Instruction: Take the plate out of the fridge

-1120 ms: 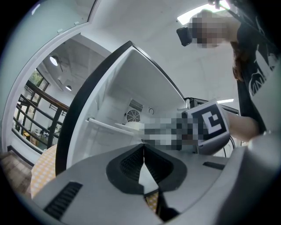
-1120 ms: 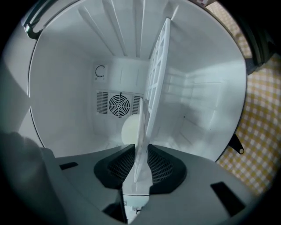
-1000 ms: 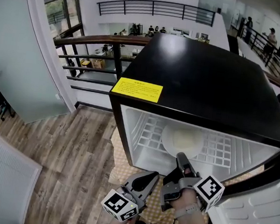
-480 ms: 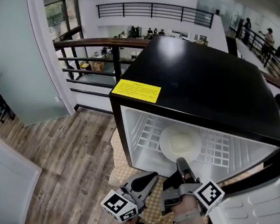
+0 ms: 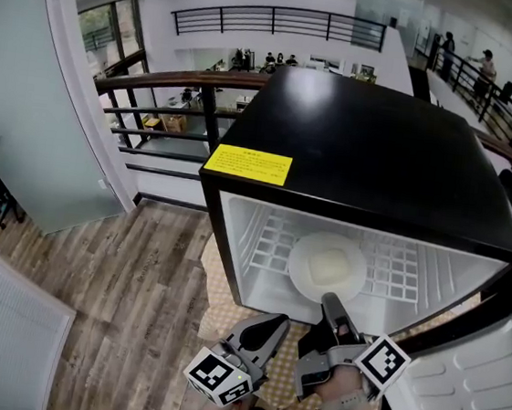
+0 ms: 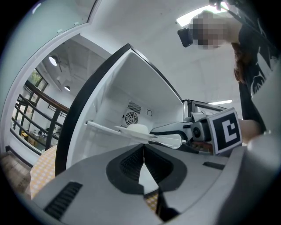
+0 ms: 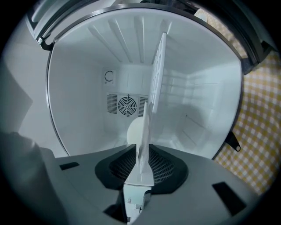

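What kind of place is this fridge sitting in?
Likely an upper-floor gallery in an office or lab building. A dark railing overlooks a lower level with seated people, there is wood-look flooring, and the small black fridge stands open beside the railing.

My right tongs [image 5: 330, 301] meet the near rim of the white plate [image 5: 327, 263] on the wire shelf [image 5: 398, 266] inside the open black fridge [image 5: 382, 149]; my left tongs [image 5: 279, 322] hang just outside.

Fridge [image 5: 383, 140] top glossy black; interior white plastic. Plate [image 5: 327, 266] smooth white. Floor [image 5: 127, 286] wood planks.
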Available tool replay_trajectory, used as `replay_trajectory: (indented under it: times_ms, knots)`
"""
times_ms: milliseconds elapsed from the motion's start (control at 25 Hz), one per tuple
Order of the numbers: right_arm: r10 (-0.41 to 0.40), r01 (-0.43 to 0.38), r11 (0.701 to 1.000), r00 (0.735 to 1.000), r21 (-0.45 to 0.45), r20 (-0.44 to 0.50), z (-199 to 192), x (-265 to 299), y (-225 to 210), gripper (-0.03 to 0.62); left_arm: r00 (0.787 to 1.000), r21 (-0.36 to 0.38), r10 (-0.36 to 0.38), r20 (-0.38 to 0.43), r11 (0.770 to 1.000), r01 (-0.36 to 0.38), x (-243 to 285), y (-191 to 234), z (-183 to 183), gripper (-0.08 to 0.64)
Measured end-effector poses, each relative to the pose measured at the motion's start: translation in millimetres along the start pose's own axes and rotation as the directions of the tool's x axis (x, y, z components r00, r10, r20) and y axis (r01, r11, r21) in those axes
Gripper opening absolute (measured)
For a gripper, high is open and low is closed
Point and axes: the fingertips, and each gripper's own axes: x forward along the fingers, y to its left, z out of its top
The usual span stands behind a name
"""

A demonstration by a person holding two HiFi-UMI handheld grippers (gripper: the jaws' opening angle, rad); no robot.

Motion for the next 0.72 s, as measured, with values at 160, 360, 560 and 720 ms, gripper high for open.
replay_trajectory:
  times_ms: [160,360,560,720]
  knots:
    - [-0.003,0.003,1.0,1.0,0.004,0.0,2.1,7.4,-4.1,0.104,1.0,-0.001,0.0,-0.003,1.0,0.0,-1.3,-0.8,0.1,0.009]
    - [0.011,-0.011,1.0,1.0,0.021,0.018,3.2,8.5,-2.6,0.077,1.0,0.002,0.002,-0.006,1.0,-0.002,-5.3,0.8,-1.3,0.009]
    - [0.01,-0.01,1.0,1.0,0.021,0.011,-1.9,1.2,-1.3,0.075,1.0,0.001,0.011,0.001,1.0,-0.011,-7.1,3.9,2.0,0.009]
    - [0.02,-0.02,1.0,1.0,0.016,0.016,-0.3,2.1,-3.8,0.08,1.0,0.003,0.014,0.001,1.0,-0.014,-6.2,4.1,3.3,0.009]
